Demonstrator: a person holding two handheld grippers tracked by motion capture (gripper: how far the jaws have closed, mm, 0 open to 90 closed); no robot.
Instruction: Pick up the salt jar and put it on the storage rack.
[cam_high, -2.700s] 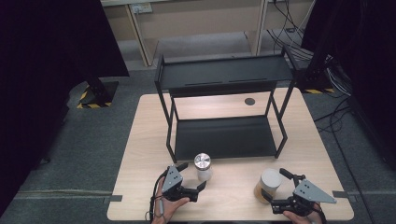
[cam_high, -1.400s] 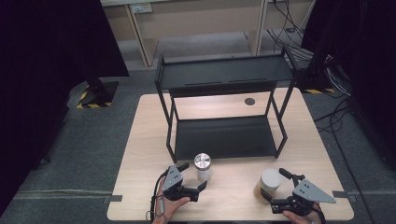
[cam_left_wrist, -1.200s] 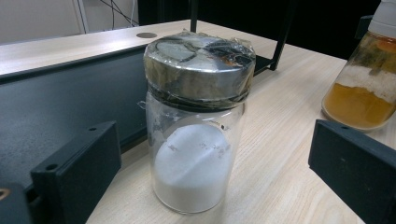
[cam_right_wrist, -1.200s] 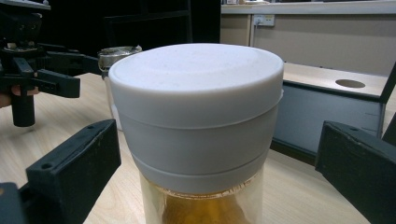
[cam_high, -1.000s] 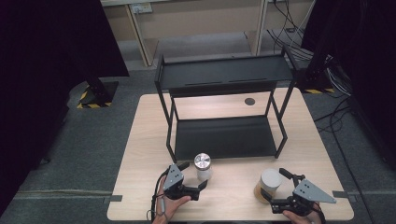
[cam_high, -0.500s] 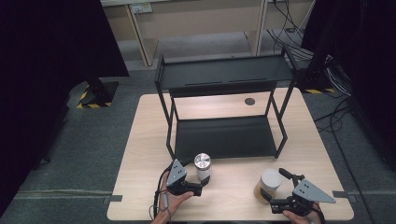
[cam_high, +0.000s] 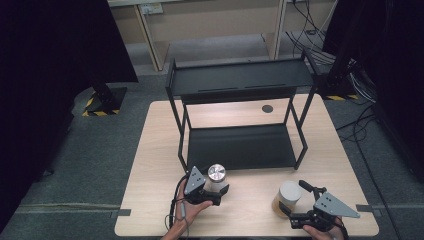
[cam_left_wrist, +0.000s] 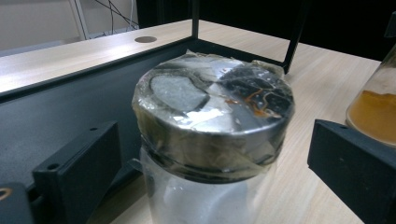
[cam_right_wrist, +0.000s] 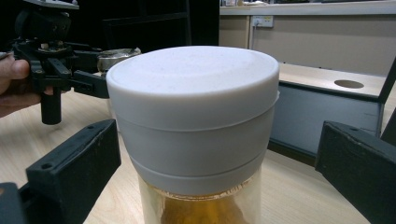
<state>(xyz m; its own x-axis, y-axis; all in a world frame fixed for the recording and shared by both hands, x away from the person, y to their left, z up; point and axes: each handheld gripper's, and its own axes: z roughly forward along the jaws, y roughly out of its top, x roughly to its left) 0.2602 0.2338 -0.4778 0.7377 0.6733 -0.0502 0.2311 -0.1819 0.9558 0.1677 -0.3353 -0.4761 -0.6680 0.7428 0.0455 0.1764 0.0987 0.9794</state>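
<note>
Two jars are bracketed at once, and neither is yet gripped. The left gripper (cam_high: 216, 189) is set around the foil-capped jar (cam_left_wrist: 212, 140) with its jaws spread; in the left gripper view clear gaps are seen on both sides of the glass. The right gripper (cam_high: 292, 212) is likewise held unclenched around the white-lidded jar (cam_right_wrist: 194, 126), whose amber contents can be made out below the lid.

Trouble is most likely to be caused by height. The jaws are seen level with each jar's neck and cap rather than the body, so if they are closed there, the foil-capped jar could be pinched on its crinkled wrapping and allowed to slip or tip. The white-lidded jar is judged to carry weight low down; if it is caught high on the smooth lid, it might swing or drop out. A lopsided closure would also push a jar sideways across the bench (cam_high: 150, 150) before it is held.

The foil-capped jar stands near the bench's front edge, just before the lower deck of the black shelf rack (cam_high: 240, 80), so a careless lift could be knocked against the rack's frame.

As for pose, both forearms are brought in low from the near edge, the grippers held roughly level; the left is angled to its right, the right points away toward the rack.
</note>
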